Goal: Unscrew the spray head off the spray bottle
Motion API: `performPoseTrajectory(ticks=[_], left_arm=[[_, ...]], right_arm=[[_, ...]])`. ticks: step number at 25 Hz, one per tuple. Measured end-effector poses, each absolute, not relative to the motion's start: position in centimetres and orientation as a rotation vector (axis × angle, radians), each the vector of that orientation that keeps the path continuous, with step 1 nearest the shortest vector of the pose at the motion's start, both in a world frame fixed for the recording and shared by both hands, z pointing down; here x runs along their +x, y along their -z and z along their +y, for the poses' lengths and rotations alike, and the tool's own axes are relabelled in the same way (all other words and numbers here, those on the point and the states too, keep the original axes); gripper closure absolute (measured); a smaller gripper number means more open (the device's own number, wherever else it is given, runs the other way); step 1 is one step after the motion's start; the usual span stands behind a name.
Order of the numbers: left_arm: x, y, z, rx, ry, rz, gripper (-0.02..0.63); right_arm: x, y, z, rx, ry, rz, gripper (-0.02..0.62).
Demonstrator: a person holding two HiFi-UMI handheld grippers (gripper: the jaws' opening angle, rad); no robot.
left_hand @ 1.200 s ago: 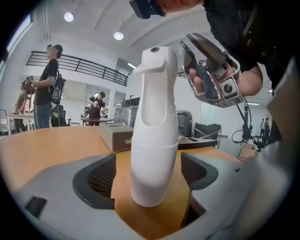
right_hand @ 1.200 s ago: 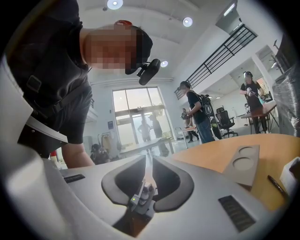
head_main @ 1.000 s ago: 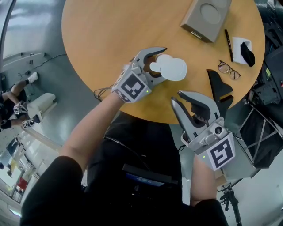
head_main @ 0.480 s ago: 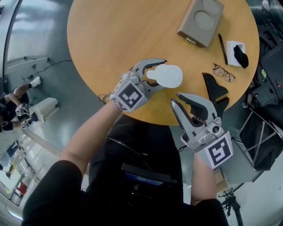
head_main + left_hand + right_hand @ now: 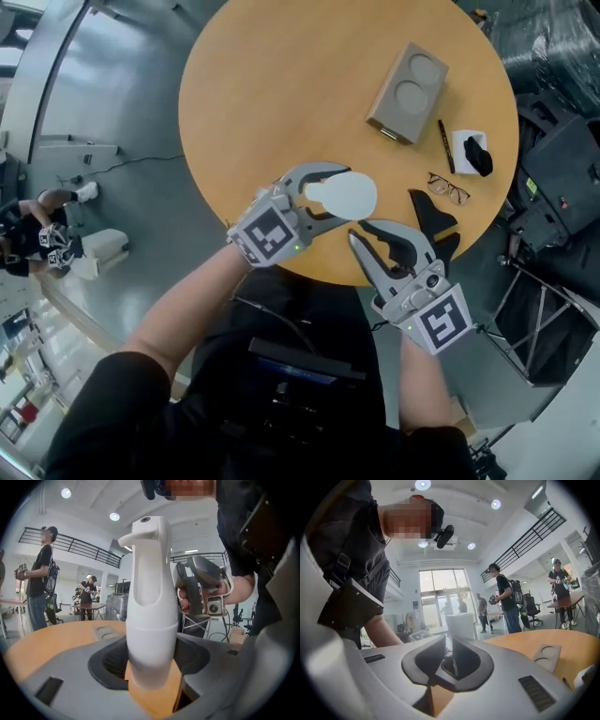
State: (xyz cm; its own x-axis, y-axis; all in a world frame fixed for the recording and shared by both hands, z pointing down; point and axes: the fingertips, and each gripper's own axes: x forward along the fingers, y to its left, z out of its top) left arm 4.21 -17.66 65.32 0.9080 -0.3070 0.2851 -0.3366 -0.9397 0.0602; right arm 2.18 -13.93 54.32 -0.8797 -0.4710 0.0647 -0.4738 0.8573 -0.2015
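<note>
A white spray bottle (image 5: 349,194) stands upright between the jaws of my left gripper (image 5: 339,193), held clear of the round wooden table (image 5: 281,94). In the left gripper view the bottle (image 5: 151,611) fills the middle, its spray head (image 5: 145,531) on top and its base hanging free above the wood. The jaws have just been closing and now grip its lower body, so the left gripper (image 5: 151,660) is shut on it. My right gripper (image 5: 360,231) hovers just right of the bottle, jaws together with nothing in them. It also shows as the right gripper (image 5: 199,592) behind the bottle.
On the table's far right lie a tan block with two round recesses (image 5: 405,94), a pen (image 5: 444,145), glasses (image 5: 448,187), a white box with a black item (image 5: 471,153) and a black object (image 5: 427,214). People stand in the hall behind.
My left gripper has tightened on the bottle and lifted it off the table. The right gripper has risen too and now sits closer to the bottle. Its jaws are unchanged.
</note>
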Motion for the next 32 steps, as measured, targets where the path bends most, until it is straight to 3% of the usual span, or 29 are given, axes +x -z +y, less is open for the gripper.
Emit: performPoseTrajectory(ticks=[11,15,18,20,22,27,32], left_arm=[[3.9,-54.2,-14.7,2.956,-0.443,-0.462,0.301],[4.1,-50.9,-12.6,2.96,-0.458,-0.376,0.301],[3.9,-48.5,-11.1,2.971,-0.46,-0.32,0.301],[3.7,-47.4,-10.2,2.986,-0.478,-0.288,0.301],[4.0,-46.6,-9.2,3.002,-0.51,-0.251,0.301],[5.3,-45.4,-7.5,3.015,-0.543,-0.204,0.301],[5.1,-44.5,-7.2,3.0,-0.555,-0.214,0.301]], right_arm=[[2.3,-45.7,-12.5,0.779,-0.294,-3.021,0.445],[1.5,-42.7,-11.7,0.732,-0.314,-3.046,0.346],[0.9,-40.2,-11.3,0.723,-0.312,-3.07,0.339],[0.4,-38.8,-11.1,0.697,-0.329,-3.089,0.283],[0.1,-37.8,-10.8,0.655,-0.328,-3.101,0.265],[-0.3,-35.6,-10.0,0.591,-0.245,-3.117,0.268],[-1.1,-34.2,-9.0,0.536,-0.172,-3.128,0.371]])
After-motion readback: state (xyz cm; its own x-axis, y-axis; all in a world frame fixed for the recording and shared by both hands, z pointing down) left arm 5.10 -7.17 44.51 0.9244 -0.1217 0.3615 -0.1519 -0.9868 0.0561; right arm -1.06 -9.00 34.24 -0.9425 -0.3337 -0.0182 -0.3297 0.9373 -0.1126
